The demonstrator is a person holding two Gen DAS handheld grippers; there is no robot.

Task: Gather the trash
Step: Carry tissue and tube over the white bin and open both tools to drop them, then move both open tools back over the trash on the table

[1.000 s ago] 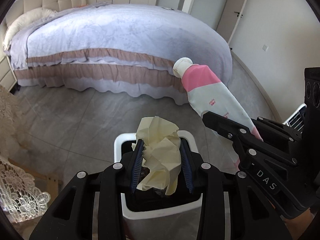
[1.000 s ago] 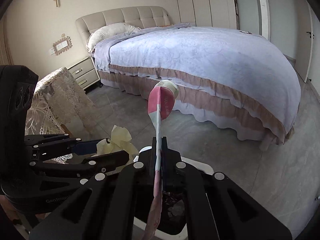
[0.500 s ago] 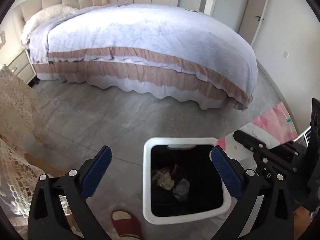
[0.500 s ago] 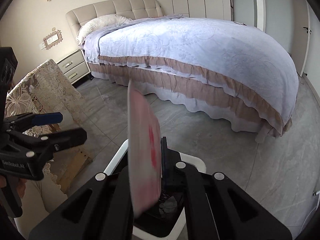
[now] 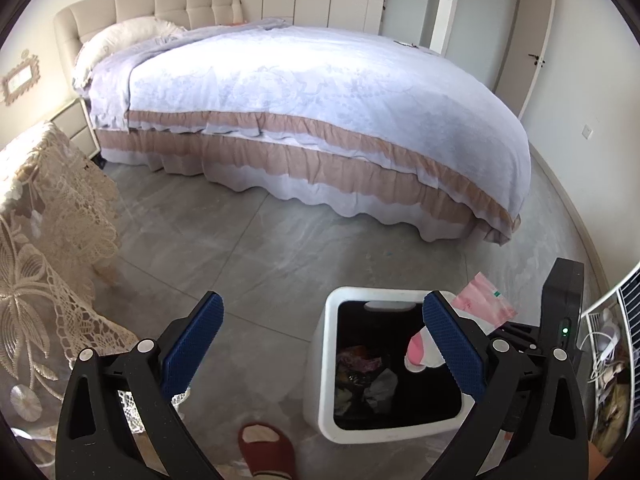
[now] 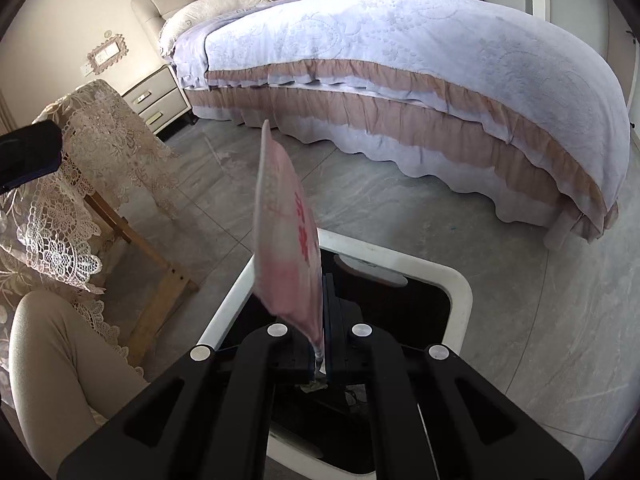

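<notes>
Hanging directly over the open mouth of the white trash bin (image 6: 456, 284), the right tool (image 6: 322, 364) has a flattened pink-and-white tube (image 6: 286, 240) pinched by its crimped tail between the pads. Its jaws have just been opening a little, the tail between them; they stand nearly together, and whether the pads still press on it I cannot tell. In the left wrist view the tube's (image 5: 486, 306) long axis runs steeply downward from that tool, tail up at the jaws and its capped end hanging lowest, inside the bin's (image 5: 324, 344) rim and above the crumpled scraps on the bottom. I judge the coming move turns on exactly this: the tube sits below and ahead of the right tool with nothing between it and the bin's black interior, so a wider parting of the jaws should let it fall straight in.

The left tool (image 5: 320, 344) is spread as wide as it goes and carries nothing; the bin lies just off its right pad, so the right hand is plainly the one doing the work. A red slipper (image 5: 266, 450) shows near the bin's base.

The tube looks soft, squeezed flat, pink fading to white with red lettering.
</notes>
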